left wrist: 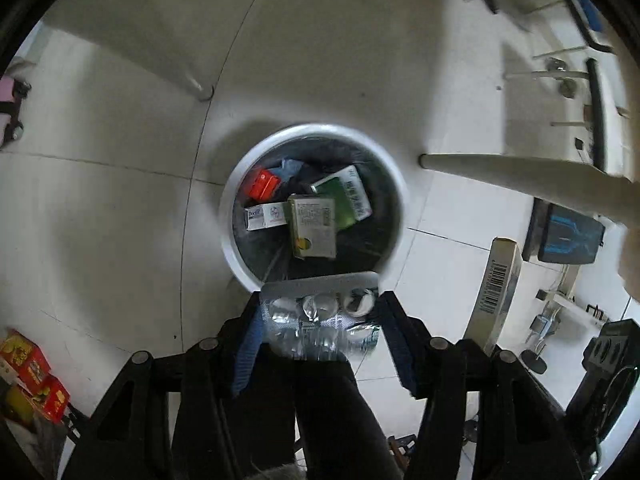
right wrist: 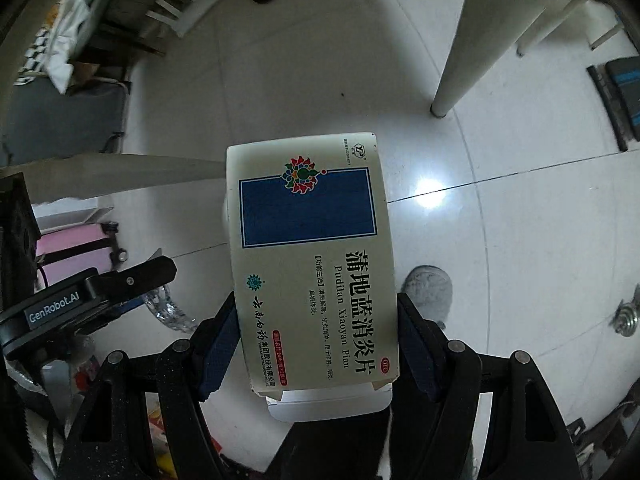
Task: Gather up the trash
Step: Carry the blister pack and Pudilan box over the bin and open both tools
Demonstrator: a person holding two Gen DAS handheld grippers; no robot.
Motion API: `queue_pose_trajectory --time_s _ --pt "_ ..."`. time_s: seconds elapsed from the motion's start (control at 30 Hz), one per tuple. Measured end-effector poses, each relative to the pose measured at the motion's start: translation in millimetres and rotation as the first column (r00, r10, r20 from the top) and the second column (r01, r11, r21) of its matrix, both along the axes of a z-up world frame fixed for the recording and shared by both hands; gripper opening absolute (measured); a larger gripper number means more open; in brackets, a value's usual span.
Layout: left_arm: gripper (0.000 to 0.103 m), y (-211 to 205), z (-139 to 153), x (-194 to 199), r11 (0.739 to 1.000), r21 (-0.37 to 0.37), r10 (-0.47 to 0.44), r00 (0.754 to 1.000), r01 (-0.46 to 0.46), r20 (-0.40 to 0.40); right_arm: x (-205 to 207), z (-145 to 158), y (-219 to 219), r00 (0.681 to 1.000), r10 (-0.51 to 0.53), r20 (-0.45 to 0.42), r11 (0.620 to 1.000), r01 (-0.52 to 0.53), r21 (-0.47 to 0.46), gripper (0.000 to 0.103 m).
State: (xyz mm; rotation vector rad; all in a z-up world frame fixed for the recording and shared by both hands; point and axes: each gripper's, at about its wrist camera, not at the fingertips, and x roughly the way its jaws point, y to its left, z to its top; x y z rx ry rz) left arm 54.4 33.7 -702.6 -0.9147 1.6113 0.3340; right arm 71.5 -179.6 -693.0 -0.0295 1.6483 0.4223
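Blister pack (left wrist: 320, 316) sits clamped between the left gripper (left wrist: 320, 312) fingers, just above the near rim of the white bin (left wrist: 236, 184), which holds a red box (left wrist: 262, 182) and green boxes (left wrist: 344, 196). Seen from the right wrist, the right gripper (right wrist: 316, 332) clamps a medicine box (right wrist: 312, 256) above the tiled floor (right wrist: 520, 240).

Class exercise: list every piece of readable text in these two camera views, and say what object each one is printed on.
"Pudilan Xiaoyan Pian" – on the medicine box held in the right gripper.
"OTC" – red oval on the same box.
"GenRobot.AI" – on the left gripper, seen from the right wrist.
Chinese characters on the box: large, but not transcribed here.
Boxes in the trash bin and the barcode digits: too small or blurred.
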Motion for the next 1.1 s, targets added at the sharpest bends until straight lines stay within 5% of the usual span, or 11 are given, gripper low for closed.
queue_pose_trajectory --time_s 0.07,0.13,0.27,0.37,0.47,0.73,1.1 --pt "0.085 8 -21 -2 1.000 0.005 0.024 1.000 -0.024 0.002 9 -27 6 1.000 -0.004 -0.010 1.000 0.004 -0.009 0.076" --pt "0.094 11 -29 -8 0.999 0.024 0.024 1.000 -0.024 -0.004 13 -54 9 1.000 -0.013 -0.027 1.000 0.013 -0.007 0.076" --pt "0.094 21 -34 -28 0.993 0.118 0.006 1.000 -0.004 -0.023 16 -93 21 0.999 -0.003 -0.053 1.000 0.004 0.016 0.079" --pt "0.094 25 -31 -38 0.977 0.213 -0.011 0.999 0.020 -0.040 10 -106 32 0.999 0.037 -0.038 0.999 -0.037 0.016 0.103" --pt "0.094 22 -23 -47 0.952 0.301 -0.037 0.997 0.055 -0.066 2 -104 39 0.996 0.083 -0.009 0.996 -0.083 -0.009 0.103" --pt "0.094 2 23 -57 0.923 0.365 -0.097 0.992 0.118 -0.076 -8 -46 33 0.988 0.141 0.066 0.985 -0.133 -0.109 0.103" --pt "0.094 -23 121 -65 0.916 0.374 -0.144 0.989 0.143 -0.027 -29 84 7 0.982 0.145 0.123 0.981 -0.126 -0.147 0.103"
